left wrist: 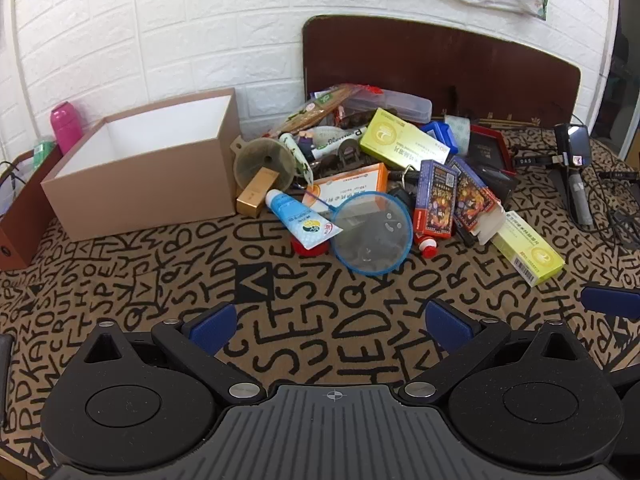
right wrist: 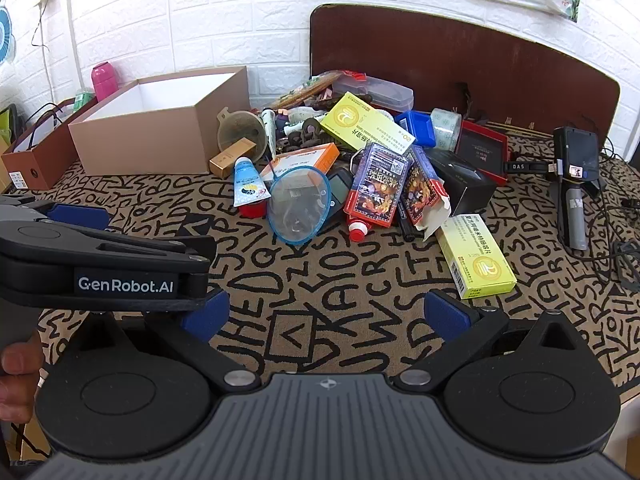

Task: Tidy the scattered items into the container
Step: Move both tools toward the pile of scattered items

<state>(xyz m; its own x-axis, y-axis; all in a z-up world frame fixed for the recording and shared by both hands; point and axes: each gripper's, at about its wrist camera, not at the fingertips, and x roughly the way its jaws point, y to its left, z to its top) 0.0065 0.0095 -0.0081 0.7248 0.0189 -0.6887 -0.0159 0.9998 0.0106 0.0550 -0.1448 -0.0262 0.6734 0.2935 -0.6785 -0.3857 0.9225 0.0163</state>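
Start of tidying: container empty, both grippers spread wide and holding nothing.

The open cardboard box stands at the left of the patterned tablecloth, its white interior bare. The scattered pile sits just beside it on the right: a blue-rimmed net, a white-and-blue tube, a gold box, and a yellow-green carton lying apart. The left gripper and right gripper hover short of the pile. Judged next move: advance one gripper and close on an outlying item.
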